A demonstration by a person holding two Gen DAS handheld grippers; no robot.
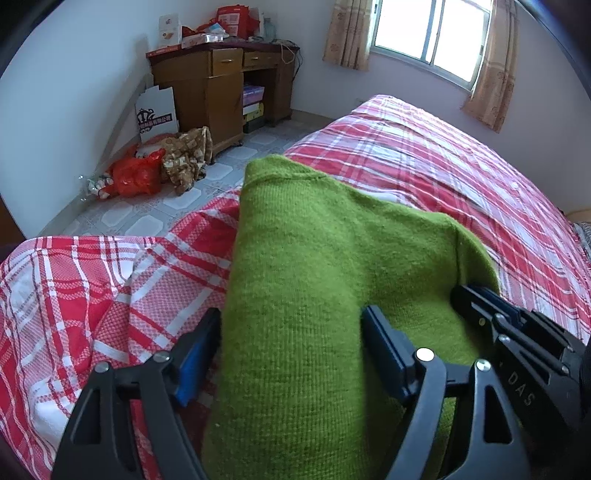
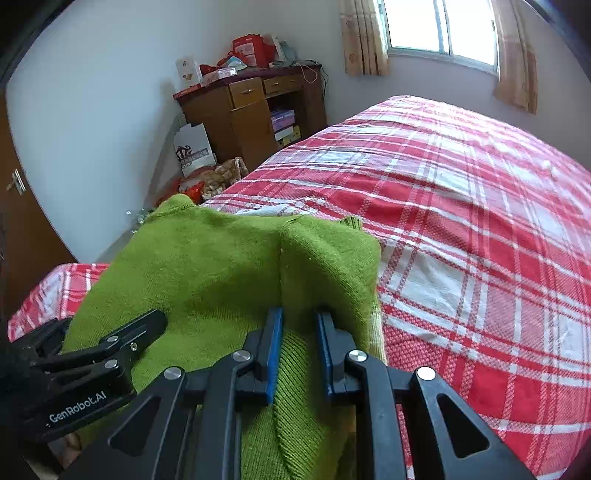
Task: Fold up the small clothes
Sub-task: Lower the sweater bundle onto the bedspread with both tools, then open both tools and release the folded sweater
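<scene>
A green knitted sweater [image 1: 306,258] lies folded on the red plaid bed [image 1: 424,155], near its front corner. My left gripper [image 1: 291,332] holds a thick fold of the sweater between its fingers, which stand wide apart around the bulky cloth. My right gripper [image 2: 299,321] is shut on a ridge of the same sweater [image 2: 221,266] at its right side. In the right wrist view my left gripper [image 2: 147,325] lies on the sweater's left part. In the left wrist view my right gripper [image 1: 476,299] shows at the sweater's right edge.
The plaid bed [image 2: 480,206] stretches away to the right. A wooden desk [image 1: 221,81] with boxes stands against the far wall beside a window [image 1: 432,33]. A red bag [image 1: 133,177] and a brown patterned cloth [image 1: 188,155] lie on the tiled floor. A brown door [image 2: 18,206] is at left.
</scene>
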